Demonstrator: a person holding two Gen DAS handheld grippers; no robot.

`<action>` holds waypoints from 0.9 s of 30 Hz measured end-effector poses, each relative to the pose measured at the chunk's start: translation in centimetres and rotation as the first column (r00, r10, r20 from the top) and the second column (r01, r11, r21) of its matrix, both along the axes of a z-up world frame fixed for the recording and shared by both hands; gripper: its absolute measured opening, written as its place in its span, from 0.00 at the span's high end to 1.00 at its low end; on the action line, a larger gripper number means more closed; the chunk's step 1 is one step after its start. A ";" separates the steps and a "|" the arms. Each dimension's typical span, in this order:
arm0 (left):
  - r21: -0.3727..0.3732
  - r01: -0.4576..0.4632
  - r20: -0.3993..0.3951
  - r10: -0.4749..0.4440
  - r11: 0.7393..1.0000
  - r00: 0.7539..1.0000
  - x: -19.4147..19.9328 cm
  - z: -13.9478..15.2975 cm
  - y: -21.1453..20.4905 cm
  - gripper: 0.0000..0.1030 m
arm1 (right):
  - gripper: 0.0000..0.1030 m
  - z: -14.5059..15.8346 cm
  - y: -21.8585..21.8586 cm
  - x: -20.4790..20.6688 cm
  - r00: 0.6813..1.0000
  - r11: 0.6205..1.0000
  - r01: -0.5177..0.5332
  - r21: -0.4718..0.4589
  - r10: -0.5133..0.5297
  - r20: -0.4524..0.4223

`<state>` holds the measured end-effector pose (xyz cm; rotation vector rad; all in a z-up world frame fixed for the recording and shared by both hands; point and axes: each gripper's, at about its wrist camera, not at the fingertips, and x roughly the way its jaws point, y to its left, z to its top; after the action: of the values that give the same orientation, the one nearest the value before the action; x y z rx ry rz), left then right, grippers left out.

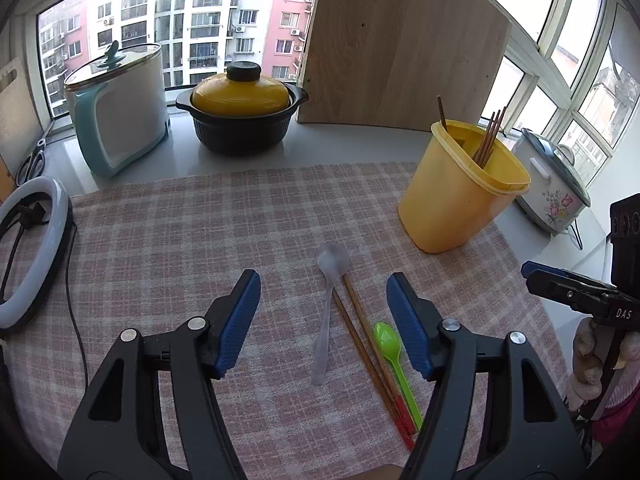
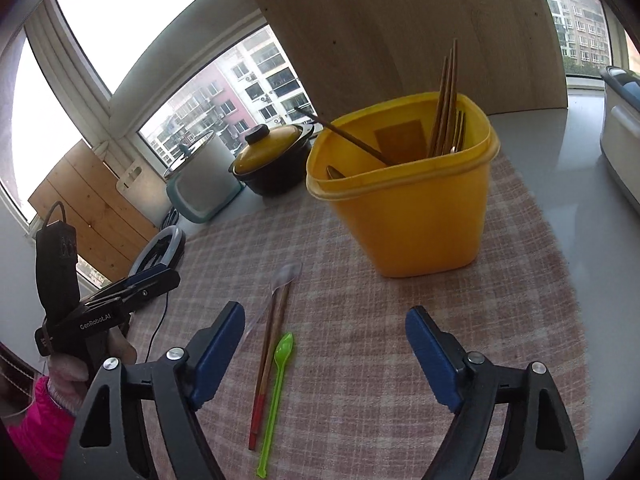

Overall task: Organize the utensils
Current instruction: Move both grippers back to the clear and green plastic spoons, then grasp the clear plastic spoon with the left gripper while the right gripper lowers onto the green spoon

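Left gripper (image 1: pixel 323 316) spread, empty, straddling clear plastic spoon (image 1: pixel 326 320) and brown red-tipped chopsticks (image 1: pixel 366 344); both lie lengthwise along its pointing line, short of yellow plastic holder (image 1: pixel 456 200). Left nearer.

Left wrist view sits just behind the left claw (image 1: pixel 323 312), tilted down over the checked cloth (image 1: pixel 180 240) on the tabletop, facing the window, close above the clear spoon (image 1: pixel 326 320), chopsticks (image 1: pixel 368 344) and green spoon (image 1: pixel 394 360). Right wrist view rides behind the right claw (image 2: pixel 325 344), angled down too, nearer the yellow holder (image 2: pixel 408 216). Both share the cloth, those utensils, the holder and the yellow-lidded pot (image 1: pixel 240 108); each catches the other claw at its edge.
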<state>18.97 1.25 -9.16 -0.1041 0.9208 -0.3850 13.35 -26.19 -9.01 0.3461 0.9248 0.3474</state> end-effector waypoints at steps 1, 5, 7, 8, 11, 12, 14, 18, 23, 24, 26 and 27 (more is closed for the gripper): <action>-0.001 0.007 -0.010 -0.007 1.000 1.000 0.1 -0.3 -0.1 0.39 | 0.23 -0.6 0.4 0.2 1.000 1.000 -0.010 0.008 0.010 -0.017; 0.000 0.032 -0.046 -0.032 0.999 0.998 0.5 -1.6 -0.5 0.46 | 0.40 -2.8 2.4 0.9 0.994 0.998 -0.057 0.038 0.061 -0.087; 0.001 0.044 -0.058 -0.044 0.999 0.997 0.8 -2.0 -0.8 0.50 | 0.48 -3.7 3.5 1.3 0.989 0.995 -0.088 0.049 0.093 -0.115; 0.002 0.054 -0.062 -0.053 0.999 0.997 0.9 -2.1 -0.9 0.50 | 0.52 -4.2 4.0 1.4 0.986 0.994 -0.101 0.049 0.106 -0.125; 0.011 0.071 -0.077 -0.070 0.997 0.995 1.5 -2.7 -1.6 0.50 | 0.60 -5.5 5.3 1.8 0.979 0.991 -0.127 0.046 0.133 -0.157; 0.014 0.077 -0.083 -0.075 0.997 0.994 1.8 -2.8 -1.8 0.50 | 0.61 -5.9 5.6 1.9 0.977 0.991 -0.128 0.048 0.134 -0.168; 0.024 0.093 -0.097 -0.091 0.995 0.991 2.3 -3.3 -2.5 0.50 | 0.65 -6.6 6.0 1.9 0.972 0.990 -0.133 0.057 0.141 -0.186; 0.081 0.147 -0.104 -0.138 0.986 0.985 3.1 -4.2 -4.6 0.50 | 0.67 -7.4 6.4 1.8 0.968 0.989 -0.136 0.061 0.145 -0.206; 0.176 0.231 -0.111 -0.214 0.957 0.971 3.8 -5.1 -7.3 0.50 | 0.71 -7.8 6.1 1.3 0.966 0.988 -0.136 0.066 0.147 -0.211; 0.203 0.245 -0.111 -0.227 0.948 0.968 4.0 -5.4 -7.9 0.50 | 0.71 -7.8 5.9 1.2 0.966 0.989 -0.134 0.069 0.146 -0.212; 0.252 0.268 -0.120 -0.245 0.930 0.962 4.4 -6.0 -8.8 0.50 | 0.73 -8.0 5.8 1.2 0.966 0.988 -0.132 0.075 0.145 -0.215; 0.268 0.276 -0.130 -0.249 0.923 0.960 4.7 -6.4 -9.2 0.50 | 0.73 -8.0 5.8 1.2 0.966 0.988 -0.130 0.077 0.144 -0.216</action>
<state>23.63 -7.96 -15.57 0.2711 1.0780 -0.4950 14.52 -20.43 -17.06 0.3835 1.1617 0.4724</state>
